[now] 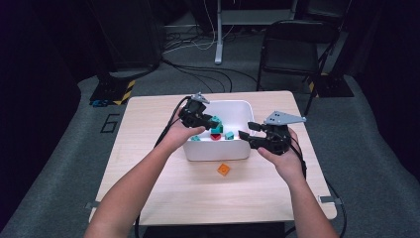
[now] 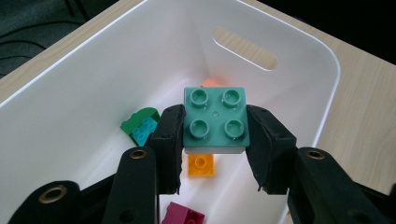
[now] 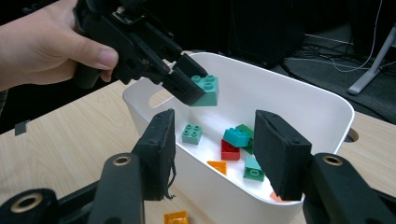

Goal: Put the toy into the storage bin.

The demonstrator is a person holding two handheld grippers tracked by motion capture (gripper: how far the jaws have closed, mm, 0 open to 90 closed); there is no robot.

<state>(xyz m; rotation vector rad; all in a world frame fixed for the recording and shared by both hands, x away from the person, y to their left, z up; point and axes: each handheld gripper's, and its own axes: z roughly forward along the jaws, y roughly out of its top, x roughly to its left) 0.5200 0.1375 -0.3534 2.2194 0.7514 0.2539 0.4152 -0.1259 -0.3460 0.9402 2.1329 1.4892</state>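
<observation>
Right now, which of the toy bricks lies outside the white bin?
The orange brick, alone on the table before the white bin; the others are inside.

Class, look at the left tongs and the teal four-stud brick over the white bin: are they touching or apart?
Touching. In the left gripper view, the left tongs press both black pads against opposite sides of the teal brick, holding it above the white bin.

Counted: 1 white bin, 2 grippers, 1 teal brick clamped, 1 orange brick on table, 1 chair. Loose bricks inside bin: exact number unclear.
</observation>
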